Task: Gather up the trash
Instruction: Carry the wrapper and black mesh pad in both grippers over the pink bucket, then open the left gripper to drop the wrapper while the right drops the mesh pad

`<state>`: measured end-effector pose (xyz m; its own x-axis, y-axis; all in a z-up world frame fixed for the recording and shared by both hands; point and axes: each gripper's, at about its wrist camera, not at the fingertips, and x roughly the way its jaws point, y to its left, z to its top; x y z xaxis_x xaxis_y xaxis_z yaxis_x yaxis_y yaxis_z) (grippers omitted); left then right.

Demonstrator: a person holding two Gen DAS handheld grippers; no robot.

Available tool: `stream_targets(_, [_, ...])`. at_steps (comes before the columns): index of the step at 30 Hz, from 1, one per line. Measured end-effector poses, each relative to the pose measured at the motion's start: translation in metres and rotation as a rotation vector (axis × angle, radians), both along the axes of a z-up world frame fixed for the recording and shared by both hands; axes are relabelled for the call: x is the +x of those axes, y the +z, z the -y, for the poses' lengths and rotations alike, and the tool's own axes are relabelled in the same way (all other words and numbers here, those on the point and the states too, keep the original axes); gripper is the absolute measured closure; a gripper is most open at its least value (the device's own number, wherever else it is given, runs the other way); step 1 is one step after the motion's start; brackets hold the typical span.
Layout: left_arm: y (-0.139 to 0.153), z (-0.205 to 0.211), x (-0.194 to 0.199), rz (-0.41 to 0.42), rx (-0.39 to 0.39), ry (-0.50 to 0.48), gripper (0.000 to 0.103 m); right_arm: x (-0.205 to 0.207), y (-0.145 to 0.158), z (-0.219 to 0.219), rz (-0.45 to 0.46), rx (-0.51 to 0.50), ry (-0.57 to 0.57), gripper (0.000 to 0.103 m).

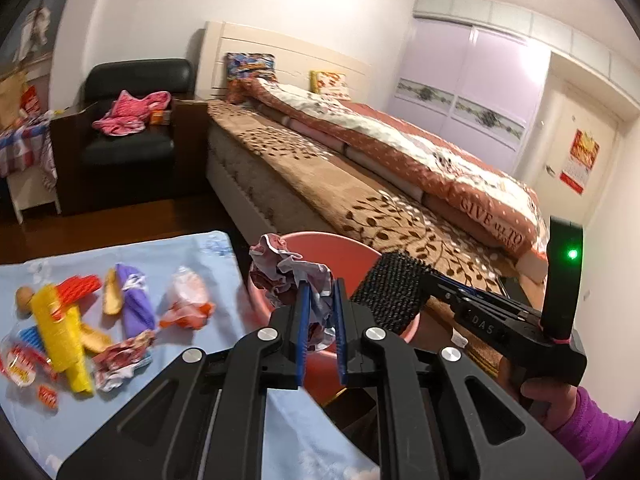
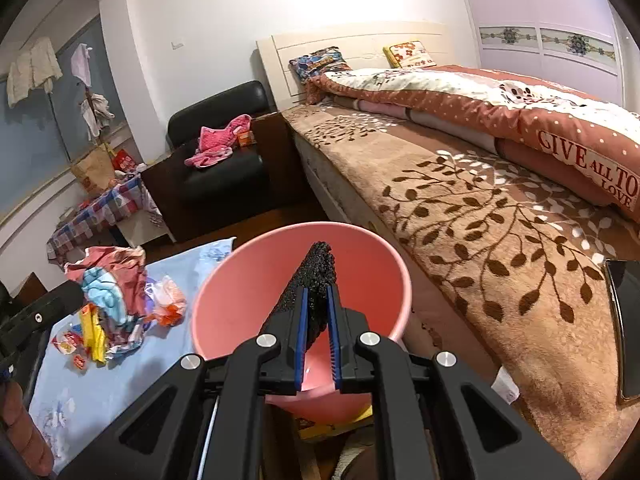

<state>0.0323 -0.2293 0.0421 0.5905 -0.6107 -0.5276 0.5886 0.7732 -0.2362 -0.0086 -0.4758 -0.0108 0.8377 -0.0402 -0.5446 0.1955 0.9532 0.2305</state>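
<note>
My left gripper (image 1: 320, 292) is shut on a crumpled red and white wrapper (image 1: 286, 270) and holds it over the near left rim of the pink bucket (image 1: 344, 248). My right gripper (image 2: 317, 296) is shut on a black scouring pad (image 2: 310, 284) and holds it above the open pink bucket (image 2: 248, 280). In the left wrist view the pad (image 1: 390, 294) and right gripper show at the bucket's right side. In the right wrist view the held wrapper (image 2: 110, 280) shows at left. More trash lies on the blue cloth (image 1: 132, 380): yellow wrapper (image 1: 60, 332), purple wrapper (image 1: 136, 300), orange and clear bag (image 1: 186, 300).
A bed with a brown leaf blanket (image 2: 480, 216) runs along the right. A black armchair (image 1: 136, 120) with pink clothes stands by the headboard. A checked cloth table (image 2: 96, 212) stands at far left. A dark phone (image 2: 626, 328) lies on the blanket's edge.
</note>
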Motion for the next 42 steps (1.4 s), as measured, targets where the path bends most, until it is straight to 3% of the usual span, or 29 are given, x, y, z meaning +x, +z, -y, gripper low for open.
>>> stream_targets(6, [-0.021, 0.034, 0.012, -0.042, 0.039, -0.034, 0.092, 0.002, -0.009, 0.007, -0.019, 0.002, -0.016, 0.094])
stream_targets(18, [-0.045, 0.049, 0.032, -0.127, 0.078, -0.008, 0.09, 0.01, -0.017, 0.017, -0.026, 0.007, -0.041, 0.093])
stream_targets(20, [-0.047, 0.051, 0.034, -0.14, 0.084, -0.005, 0.084, 0.011, -0.017, 0.016, -0.025, 0.004, -0.041, 0.092])
stream_targets(22, [-0.048, 0.052, 0.034, -0.141, 0.083, 0.0, 0.068, 0.01, -0.017, 0.014, -0.026, -0.002, -0.039, 0.092])
stream_targets(31, [-0.045, 0.05, 0.027, -0.14, 0.077, -0.001, 0.065, 0.01, -0.016, 0.009, -0.028, -0.011, -0.032, 0.078])
stream_targets(35, [-0.042, 0.045, 0.024, -0.139, 0.071, 0.0, 0.064, 0.005, -0.012, 0.006, -0.016, -0.014, -0.029, 0.064])
stream_targets(42, [-0.036, 0.031, 0.015, -0.134, 0.07, 0.028, 0.063, -0.003, -0.004, -0.012, 0.003, -0.01, 0.022, 0.063])
